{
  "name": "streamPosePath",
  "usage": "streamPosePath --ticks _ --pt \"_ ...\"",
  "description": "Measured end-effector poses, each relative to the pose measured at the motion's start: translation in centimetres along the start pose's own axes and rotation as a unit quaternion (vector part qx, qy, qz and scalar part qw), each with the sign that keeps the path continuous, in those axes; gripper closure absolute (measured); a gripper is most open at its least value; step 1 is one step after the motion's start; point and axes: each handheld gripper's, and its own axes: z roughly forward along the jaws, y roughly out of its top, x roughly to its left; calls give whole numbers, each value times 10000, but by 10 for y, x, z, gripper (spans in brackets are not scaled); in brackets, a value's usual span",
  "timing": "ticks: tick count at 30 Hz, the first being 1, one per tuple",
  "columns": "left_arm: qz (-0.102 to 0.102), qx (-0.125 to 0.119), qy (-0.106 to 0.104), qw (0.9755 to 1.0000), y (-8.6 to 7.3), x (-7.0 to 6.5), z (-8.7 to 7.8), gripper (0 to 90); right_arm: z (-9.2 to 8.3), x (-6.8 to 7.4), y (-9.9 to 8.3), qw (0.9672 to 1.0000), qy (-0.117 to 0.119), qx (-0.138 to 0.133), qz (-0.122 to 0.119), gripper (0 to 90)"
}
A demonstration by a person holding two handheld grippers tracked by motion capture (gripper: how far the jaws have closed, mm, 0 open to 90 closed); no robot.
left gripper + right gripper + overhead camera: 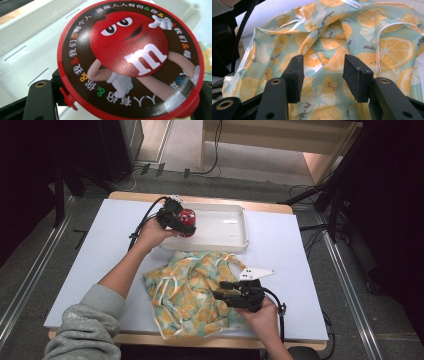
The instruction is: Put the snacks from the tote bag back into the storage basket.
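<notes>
A round red candy tin [188,218] with a cartoon lid [130,57] sits between the jaws of my left gripper [179,222], which is shut on its sides. The tin is at the left end of the white tray [227,227], just above or on its floor [22,52]. A crumpled cloth printed with orange slices on pale green [192,290] lies in front of the tray. At the cloth's right edge my right gripper [220,290] points left, open. Its black pads [295,75] hover over the fabric [329,40] with nothing pinched between them.
The white tabletop [90,250] has bare room to the left of the cloth and to the right of the tray. The rest of the tray holds nothing. Beyond the table's far edge, cables lie on the grey floor [215,170].
</notes>
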Motion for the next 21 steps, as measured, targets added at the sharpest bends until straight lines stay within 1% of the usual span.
streamPosePath --ticks 2,3,5,6,8,9,10,11,12,14,17,18,19,20,21 --pt "-25 62 1 10000 -2 3 8 256 -1 0 0 10000 0 3 3 521" --pt "-25 62 1 10000 -2 3 8 256 -1 0 0 10000 0 3 3 521" --pt "-6 107 21 9999 -4 5 13 256 0 0 0 10000 5 -3 8 517" --pt "-47 95 35 9999 -5 7 16 256 0 0 0 10000 -2 6 6 513" --pt "-73 82 66 9999 -5 8 18 256 1 0 -1 10000 4 18 13 511" --pt "-87 39 106 9999 -6 9 20 256 1 0 -1 10000 51 36 14 507" --pt "-63 42 117 9999 -7 11 21 256 1 0 -1 10000 51 36 14 507" --pt "-127 58 92 9999 -8 12 23 256 1 0 -1 10000 52 34 7 506" --pt "-142 88 90 9998 -9 13 25 256 1 1 -1 10000 62 51 -16 505" --pt "-123 132 123 9998 -10 14 28 256 2 2 -1 10000 54 61 -6 503" --pt "-175 151 144 9996 -13 17 31 256 2 1 -1 10000 48 61 -13 500" --pt "-202 197 213 9994 -15 19 34 256 1 1 -1 10000 53 62 -5 500" --pt "-202 197 213 9994 -15 19 34 256 1 1 -1 10000 53 62 -5 500" --pt "-186 244 249 9992 -17 20 36 256 1 2 -1 10000 41 45 -68 498" --pt "-181 199 241 9993 -18 21 36 256 1 2 -1 10000 41 45 -68 498"
